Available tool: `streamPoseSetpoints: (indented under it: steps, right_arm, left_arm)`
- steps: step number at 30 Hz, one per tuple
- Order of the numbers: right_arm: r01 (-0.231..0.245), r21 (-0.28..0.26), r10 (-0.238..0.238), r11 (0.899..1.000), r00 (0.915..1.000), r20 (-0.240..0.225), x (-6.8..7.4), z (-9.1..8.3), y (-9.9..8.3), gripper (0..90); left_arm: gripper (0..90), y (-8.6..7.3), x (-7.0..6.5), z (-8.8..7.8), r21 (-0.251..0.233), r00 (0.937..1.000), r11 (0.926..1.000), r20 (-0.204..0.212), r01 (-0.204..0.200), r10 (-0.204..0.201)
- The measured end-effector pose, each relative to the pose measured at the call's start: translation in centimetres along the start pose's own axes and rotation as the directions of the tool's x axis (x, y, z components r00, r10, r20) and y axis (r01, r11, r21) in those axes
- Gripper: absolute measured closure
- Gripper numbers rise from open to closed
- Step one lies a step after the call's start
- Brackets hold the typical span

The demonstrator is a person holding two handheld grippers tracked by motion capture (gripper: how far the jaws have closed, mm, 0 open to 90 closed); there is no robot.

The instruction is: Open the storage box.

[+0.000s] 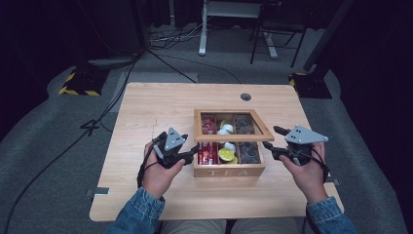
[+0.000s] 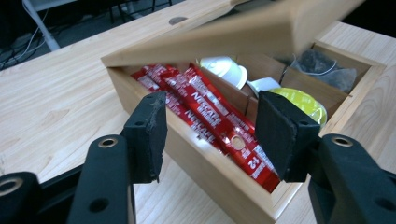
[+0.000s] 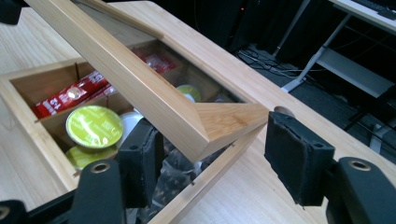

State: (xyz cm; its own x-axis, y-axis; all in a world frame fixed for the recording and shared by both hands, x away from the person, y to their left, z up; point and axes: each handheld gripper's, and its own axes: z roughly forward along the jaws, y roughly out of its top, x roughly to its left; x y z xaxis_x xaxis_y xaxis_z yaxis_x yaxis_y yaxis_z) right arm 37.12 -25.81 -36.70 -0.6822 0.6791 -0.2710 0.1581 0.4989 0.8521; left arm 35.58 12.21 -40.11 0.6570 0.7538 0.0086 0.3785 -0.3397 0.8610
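A wooden box (image 1: 229, 171) marked TEA stands near the table's front edge, its glass-paned lid (image 1: 263, 127) tilted partly up. Inside lie red coffee sachets (image 2: 210, 116), a green capsule (image 3: 93, 126), white capsules (image 2: 224, 70) and dark tea bags (image 2: 322, 63). My left gripper (image 1: 193, 152) is at the box's left side, open, its jaws (image 2: 212, 135) astride the near wall without touching it. My right gripper (image 1: 271, 137) is at the right side, open, with the lid's corner (image 3: 219, 121) between its jaws (image 3: 217, 158). One finger (image 3: 140, 163) sits under the lid frame; the other pad stands clear of it.
The light wooden table (image 1: 146, 112) has a round cable hole (image 1: 245, 96) at the back. Beyond it are grey carpet with cables (image 1: 165, 39), a white desk leg (image 1: 202, 29) and a dark chair frame (image 1: 277, 34). Stand bases with yellow-black tape (image 1: 80, 83) flank the table.
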Motion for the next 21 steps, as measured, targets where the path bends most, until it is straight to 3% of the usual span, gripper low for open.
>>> streamPoseSetpoints:
  steps: [10, 18, 21]
  right_arm:
    - [-0.012, -0.023, 0.011, 1.0, 0.9997, -0.024, -1.7, 0.2, 1.9, 39.4]
    - [-0.035, -0.071, 0.033, 0.997, 0.9988, -0.037, -3.2, 0.7, 3.5, 41.7]
    - [-0.03, -0.092, 0.026, 0.995, 0.9988, -0.042, -3.8, 1.1, 4.3, 42.1]
  left_arm:
    - [37.5, -1.5, 1.6, -0.9, 0.035, 0.9975, 0.9982, -0.053, 0.048, -0.046]
    - [36.8, -4.5, 3.1, -1.5, 0.071, 0.9899, 0.9936, -0.118, 0.088, -0.079]
    - [36.0, -6.0, 3.9, -2.4, 0.077, 0.9818, 0.9898, -0.157, 0.12, -0.106]
